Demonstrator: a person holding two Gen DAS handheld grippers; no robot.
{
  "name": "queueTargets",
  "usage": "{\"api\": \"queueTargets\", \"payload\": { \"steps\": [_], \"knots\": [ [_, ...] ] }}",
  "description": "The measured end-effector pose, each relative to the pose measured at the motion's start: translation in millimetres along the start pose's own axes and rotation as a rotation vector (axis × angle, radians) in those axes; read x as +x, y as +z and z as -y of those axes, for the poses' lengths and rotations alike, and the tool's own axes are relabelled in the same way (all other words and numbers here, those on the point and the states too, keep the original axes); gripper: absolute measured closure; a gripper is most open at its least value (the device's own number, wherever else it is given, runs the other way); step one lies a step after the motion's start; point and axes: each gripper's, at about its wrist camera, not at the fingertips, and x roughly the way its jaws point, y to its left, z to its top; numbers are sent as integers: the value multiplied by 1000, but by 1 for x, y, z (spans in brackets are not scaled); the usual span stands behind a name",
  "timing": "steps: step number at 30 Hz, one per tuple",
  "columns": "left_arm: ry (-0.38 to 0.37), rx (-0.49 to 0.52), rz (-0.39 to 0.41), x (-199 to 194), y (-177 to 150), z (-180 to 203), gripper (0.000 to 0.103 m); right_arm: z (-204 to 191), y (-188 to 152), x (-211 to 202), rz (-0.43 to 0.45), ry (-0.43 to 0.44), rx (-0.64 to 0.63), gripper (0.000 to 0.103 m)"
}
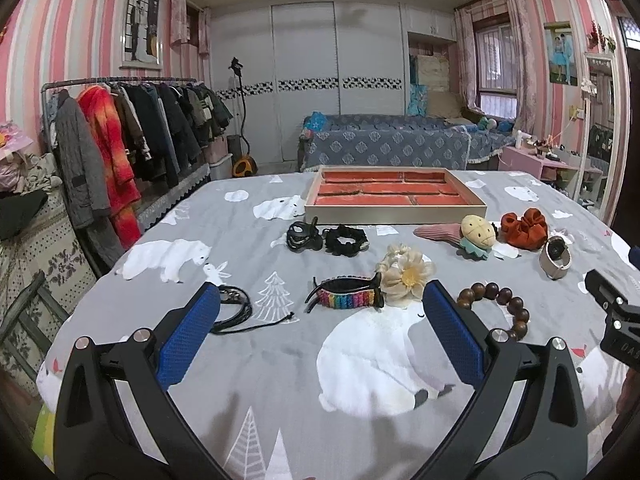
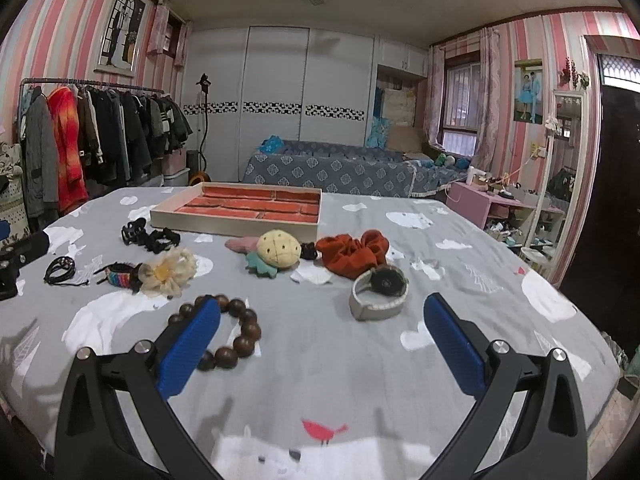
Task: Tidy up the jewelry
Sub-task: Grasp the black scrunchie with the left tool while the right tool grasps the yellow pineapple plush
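Both grippers, left gripper (image 1: pixel 320 320) and right gripper (image 2: pixel 322 320), spread empty; pinch the near wooden bead bracelet (image 2: pixel 224 332) across its beads, carry it to the far tray (image 2: pixel 236 222)

A home bedroom — a bed (image 1: pixel 240 264) under a polar-bear sheet, a loaded clothes rack (image 1: pixel 132 128), white sliding wardrobes (image 1: pixel 304 84) and pink-striped wallpaper (image 1: pixel 60 28) — lived-in, plainly.
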Motion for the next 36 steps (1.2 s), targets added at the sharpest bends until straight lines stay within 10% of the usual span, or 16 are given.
{"api": "queueTargets", "payload": {
  "steps": [28, 36],
  "knots": [
    [-89, 18, -242, 170, 70, 20, 6, -21, 54, 176, -234, 61, 29, 4],
    [-127, 22, -344, 210, 63, 23, 39, -25, 48, 209, -339, 78, 59, 8]
  ]
}}
